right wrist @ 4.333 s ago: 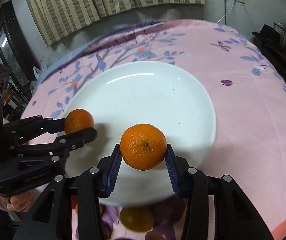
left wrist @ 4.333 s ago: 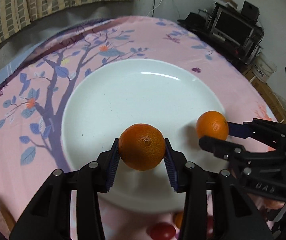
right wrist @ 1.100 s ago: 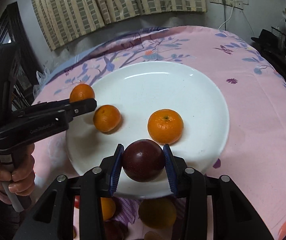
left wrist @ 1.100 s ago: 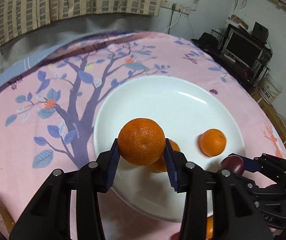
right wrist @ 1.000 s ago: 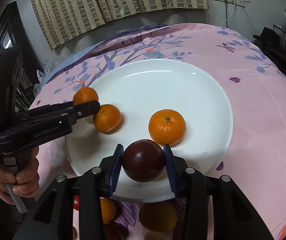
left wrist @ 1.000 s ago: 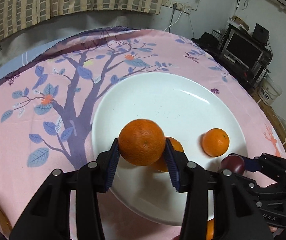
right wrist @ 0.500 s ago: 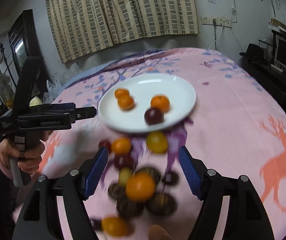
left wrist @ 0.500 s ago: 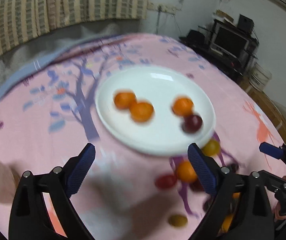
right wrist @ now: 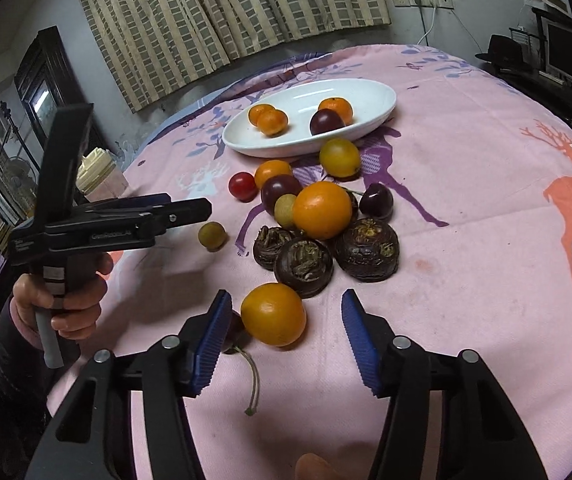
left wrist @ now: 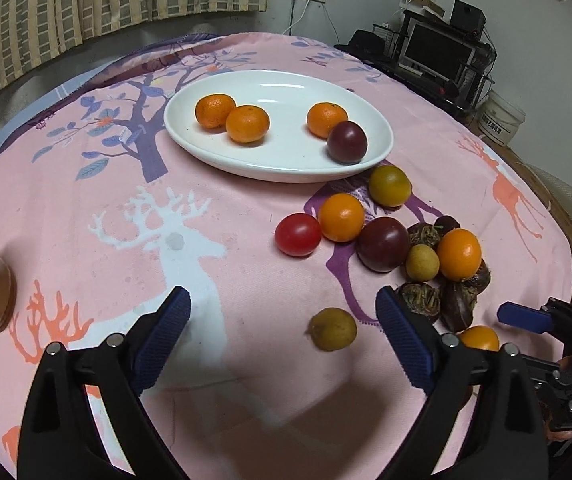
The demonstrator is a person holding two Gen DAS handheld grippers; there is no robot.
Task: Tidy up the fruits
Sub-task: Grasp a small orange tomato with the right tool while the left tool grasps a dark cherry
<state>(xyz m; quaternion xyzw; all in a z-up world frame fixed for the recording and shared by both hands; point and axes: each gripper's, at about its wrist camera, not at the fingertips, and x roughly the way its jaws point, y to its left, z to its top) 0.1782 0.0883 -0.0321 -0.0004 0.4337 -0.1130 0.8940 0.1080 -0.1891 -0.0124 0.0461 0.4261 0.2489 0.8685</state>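
The white oval ceramic plate (left wrist: 379,136) now holds three oranges and a dark purple plum (left wrist: 347,141), both released since earlier. Left gripper (left wrist: 284,336) gapes wide, empty. Right gripper (right wrist: 286,336), jaws closing, brackets a small orange fruit (right wrist: 273,314) at its 11 o'clock, untouched.

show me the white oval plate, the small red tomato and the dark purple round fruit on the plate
white oval plate (left wrist: 286,168): left wrist view, bare front rim
small red tomato (left wrist: 297,234): left wrist view, middle of its skin
dark purple round fruit on the plate (left wrist: 347,142): left wrist view, centre of its surface
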